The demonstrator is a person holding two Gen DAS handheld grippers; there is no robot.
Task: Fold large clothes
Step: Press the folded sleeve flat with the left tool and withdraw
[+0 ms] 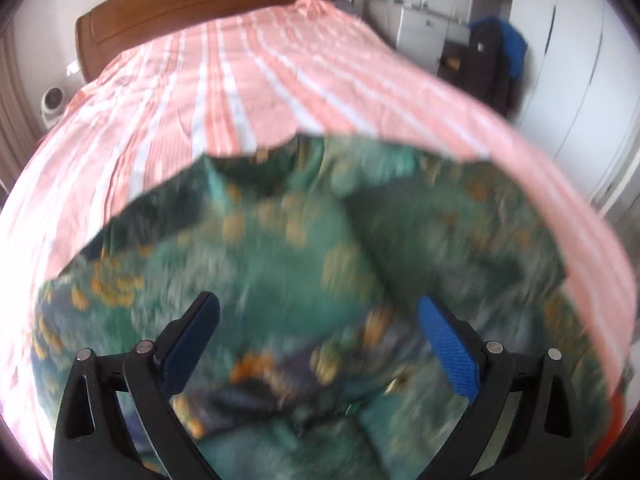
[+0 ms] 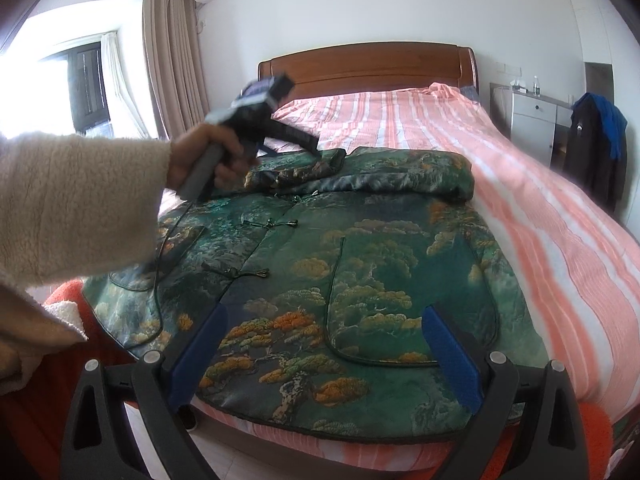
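A large green jacket (image 2: 360,264) with a tree and cloud pattern lies spread on the bed, front up, knot buttons down the middle; its sleeves are folded across the top (image 2: 400,176). My right gripper (image 2: 324,320) is open and empty, hovering above the jacket's hem near the foot of the bed. My left gripper (image 1: 318,308) is open and empty above the jacket (image 1: 280,260), which is blurred in that view. The left gripper also shows in the right wrist view (image 2: 304,140), held in a hand over the jacket's upper left.
The bed has a pink and white striped sheet (image 2: 540,220) and a brown wooden headboard (image 2: 368,64). A white cabinet (image 2: 532,120) and a chair with dark and blue clothes (image 2: 596,148) stand right of the bed. Curtains and a window are on the left.
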